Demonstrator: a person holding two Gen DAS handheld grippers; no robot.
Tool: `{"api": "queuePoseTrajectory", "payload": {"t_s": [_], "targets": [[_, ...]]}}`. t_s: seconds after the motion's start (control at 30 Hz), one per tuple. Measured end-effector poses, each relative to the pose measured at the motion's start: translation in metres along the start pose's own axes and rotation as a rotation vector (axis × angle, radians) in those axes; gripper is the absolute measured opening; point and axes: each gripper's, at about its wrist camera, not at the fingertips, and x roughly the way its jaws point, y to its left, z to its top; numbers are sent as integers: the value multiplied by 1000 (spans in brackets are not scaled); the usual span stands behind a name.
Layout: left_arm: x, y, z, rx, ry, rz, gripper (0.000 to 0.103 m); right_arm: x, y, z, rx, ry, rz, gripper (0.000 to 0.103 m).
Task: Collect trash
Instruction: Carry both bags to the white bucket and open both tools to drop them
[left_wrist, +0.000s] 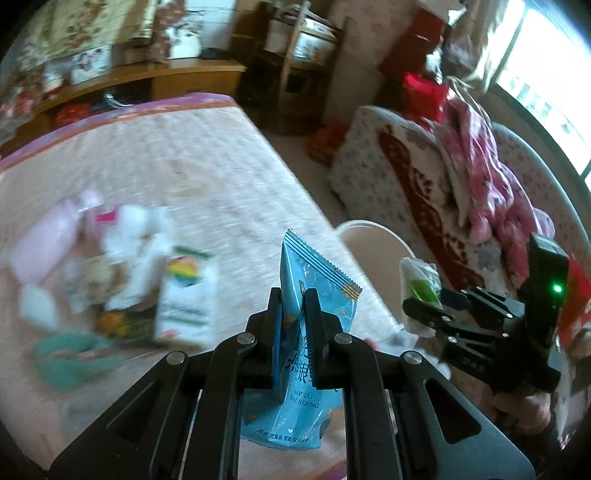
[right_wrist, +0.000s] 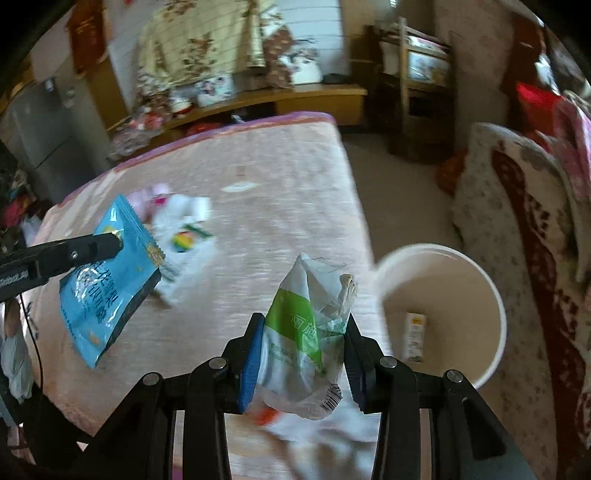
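My left gripper (left_wrist: 293, 295) is shut on a blue snack wrapper (left_wrist: 314, 284) and holds it above the pink bed; the wrapper also shows in the right wrist view (right_wrist: 107, 291). My right gripper (right_wrist: 304, 325) is shut on a crumpled white and green wrapper (right_wrist: 306, 314), also seen in the left wrist view (left_wrist: 421, 286), held near the bed's right edge. A white bin (right_wrist: 491, 295) stands on the floor just right of the bed with a small carton (right_wrist: 415, 334) inside. More blurred trash (left_wrist: 122, 266) lies on the bed to the left.
The pink bed cover (right_wrist: 277, 177) fills the middle. A patterned sofa (right_wrist: 517, 206) piled with pink bedding stands at the right. A wooden shelf unit (right_wrist: 410, 81) and a low wooden bench (right_wrist: 295, 96) are at the back. White litter (right_wrist: 332, 435) lies under my right gripper.
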Motion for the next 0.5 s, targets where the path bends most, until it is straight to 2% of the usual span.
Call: {"api": "queuePoseTrajectory", "payload": {"t_s": [0.23, 0.5], "targets": [[58, -50, 29, 13, 46, -37, 9, 20, -82, -3, 107, 53, -89, 39], [109, -70, 43, -49, 58, -74, 10, 51, -129, -4, 195, 104, -124, 40]]}}
